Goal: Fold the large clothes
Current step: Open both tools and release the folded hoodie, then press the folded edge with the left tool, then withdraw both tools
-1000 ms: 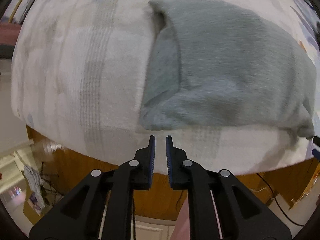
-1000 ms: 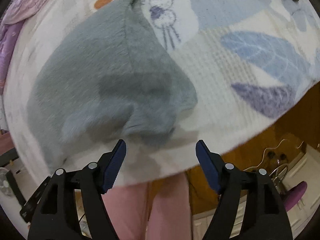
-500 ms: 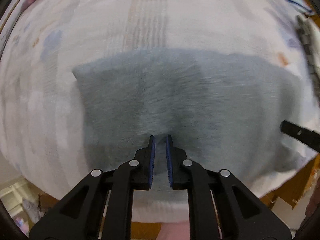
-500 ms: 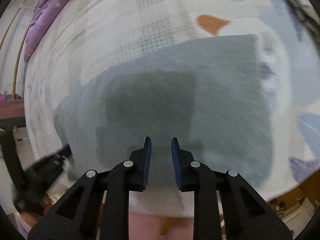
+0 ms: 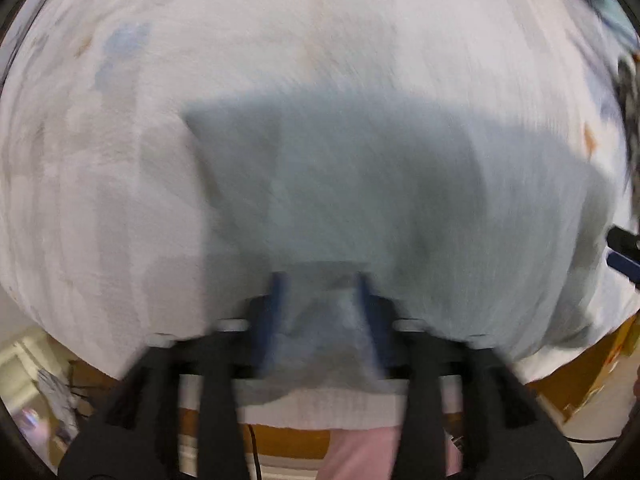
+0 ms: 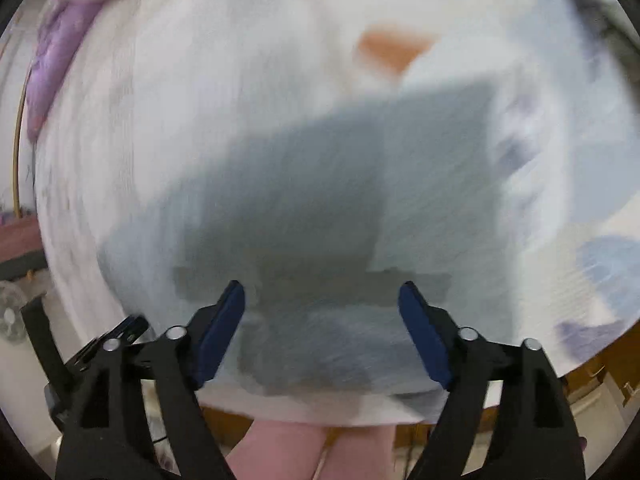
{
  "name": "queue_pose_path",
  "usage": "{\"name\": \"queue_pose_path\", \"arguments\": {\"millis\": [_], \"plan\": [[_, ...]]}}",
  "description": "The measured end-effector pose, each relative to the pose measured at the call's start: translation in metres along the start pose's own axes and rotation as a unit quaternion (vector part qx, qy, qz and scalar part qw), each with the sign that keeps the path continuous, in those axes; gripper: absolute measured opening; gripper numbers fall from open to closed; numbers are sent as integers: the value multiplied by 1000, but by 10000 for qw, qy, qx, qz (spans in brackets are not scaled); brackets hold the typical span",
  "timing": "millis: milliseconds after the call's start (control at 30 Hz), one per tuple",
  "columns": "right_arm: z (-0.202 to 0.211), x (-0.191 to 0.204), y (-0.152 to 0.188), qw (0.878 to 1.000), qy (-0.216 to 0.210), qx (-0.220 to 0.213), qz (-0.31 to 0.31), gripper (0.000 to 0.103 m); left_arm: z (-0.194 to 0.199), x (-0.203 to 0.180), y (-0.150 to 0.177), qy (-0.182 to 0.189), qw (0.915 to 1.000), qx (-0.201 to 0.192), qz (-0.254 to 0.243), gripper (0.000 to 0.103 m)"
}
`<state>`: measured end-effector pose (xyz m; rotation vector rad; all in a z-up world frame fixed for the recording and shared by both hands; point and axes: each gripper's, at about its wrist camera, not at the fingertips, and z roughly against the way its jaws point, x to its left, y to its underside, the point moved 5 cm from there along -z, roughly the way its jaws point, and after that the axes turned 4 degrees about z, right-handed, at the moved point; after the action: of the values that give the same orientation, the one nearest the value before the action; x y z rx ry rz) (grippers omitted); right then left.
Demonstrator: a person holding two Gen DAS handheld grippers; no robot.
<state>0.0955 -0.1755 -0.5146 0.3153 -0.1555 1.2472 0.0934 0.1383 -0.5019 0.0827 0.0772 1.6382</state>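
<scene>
My left gripper (image 5: 320, 312) has its fingers (image 5: 274, 312) spread apart, with the near edge of the grey garment (image 5: 360, 184) lying between them. The picture is smeared with motion, so I cannot tell whether the blue pads touch the cloth or only frame it. My right gripper (image 6: 322, 328) also has its fingers (image 6: 222, 328) spread wide, one on each side of the garment's near edge, and they pinch nothing.

The grey garment (image 6: 320, 208) lies folded into a rough rectangle on the patterned blanket (image 5: 320, 32), close to the blanket's near edge. In the right wrist view a darker square patch sits on the left half of the garment, with a paler panel to its right. Whether that is a folded layer or shadow I cannot tell through the blur.

The blanket (image 6: 200, 80) is white with pale blue shapes and an orange patch (image 6: 390, 46) just beyond the garment's far right corner. A purple cloth (image 6: 60, 48) lies bunched at the far left. Below the blanket's near edge a brown wooden edge (image 5: 288, 438) shows, and my pink trousers (image 6: 308, 450) are in front of it.

At the right rim of the left wrist view, a black and blue tip of my other gripper (image 5: 622, 254) pokes in beside the garment's right end.
</scene>
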Motion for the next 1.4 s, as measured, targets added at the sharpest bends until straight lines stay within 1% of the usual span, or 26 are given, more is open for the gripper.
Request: {"name": "queue_pose_path", "arguments": {"millis": [67,133,200,300,400,433,467,500,533,567,633,667,733,767,867,967,1033,1067,1100,1133,1167,1200,1233,1267,1367,1400], "plan": [[10,-21,-13,9992,51,-124,-380,82,8,14,-16,96,9997,-130,210,59],[13,-47,-28,9961,91,-182,-859,82,8,30,-37,169,9986,-102,496,63],[7,-64,-36,9930,-89,-189,-1165,82,3,45,-55,229,9960,-88,854,64],[-21,-85,-48,9871,-125,197,-1585,82,-13,63,-74,344,9894,-16,1408,64],[-40,-86,-57,9830,-257,308,-1791,82,-39,71,-86,632,9799,243,1876,64],[-44,-85,-59,9823,-192,323,-1834,84,-42,73,-88,694,9773,202,1990,57],[-48,-86,-61,9819,-40,337,-1864,84,-43,75,-91,797,9739,28,2126,39],[-48,-85,-63,9819,67,286,-1869,83,-45,77,-92,806,9733,-11,2149,35],[-45,-81,-65,9833,185,156,-1806,71,-45,76,-92,782,9736,-36,2142,25],[-41,-73,-69,9865,155,34,-1633,40,-40,75,-93,696,9753,-112,2093,16],[-37,-63,-74,9893,350,1,-1417,21,-29,65,-95,451,9794,-279,1951,12],[-30,-61,-77,9894,426,-82,-1384,17,-18,59,-100,346,9807,-415,1881,12],[-16,-59,-86,9879,232,-304,-1502,15,-3,54,-99,276,9817,-564,1797,11],[-6,-57,-92,9873,77,-424,-1527,14,4,53,-103,274,9817,-630,1774,11],[24,-50,-108,9885,-16,-788,-1288,13,27,54,-118,415,9792,-891,1778,11],[51,-34,-130,9900,64,-1162,-796,13,58,28,-150,428,9787,-1262,1559,11],[60,-28,-141,9864,-100,-1361,-921,13,66,19,-163,471,9771,-1486,1450,11],[58,-29,-153,9850,-188,-1442,-933,15,72,13,-176,462,9780,-1528,1343,14],[61,-30,-161,9857,-141,-1451,-841,19,71,5,-185,412,9797,-1503,1263,18],[54,-23,-172,9881,106,-1339,-756,40,71,0,-186,258,9817,-1466,1190,21],[52,-28,-175,9894,460,-1182,-712,72,70,-7,-191,121,9828,-1466,1120,22],[54,-27,-169,9874,718,-1247,-654,76,73,-11,-191,30,9839,-1493,983,24],[59,-30,-161,9867,690,-1359,-567,76,75,-15,-188,-52,9845,-1526,867,32],[61,-24,-153,9864,646,-1465,-376,76,75,-18,-182,-165,9844,-1577,766,35],[66,-24,-123,9830,954,-1558,-160,75,77,-22,-154,-378,9834,-1669,605,35],[65,-19,-114,9828,927,-1595,-71,75,69,-26,-150,-321,9836,-1681,562,35]]}}
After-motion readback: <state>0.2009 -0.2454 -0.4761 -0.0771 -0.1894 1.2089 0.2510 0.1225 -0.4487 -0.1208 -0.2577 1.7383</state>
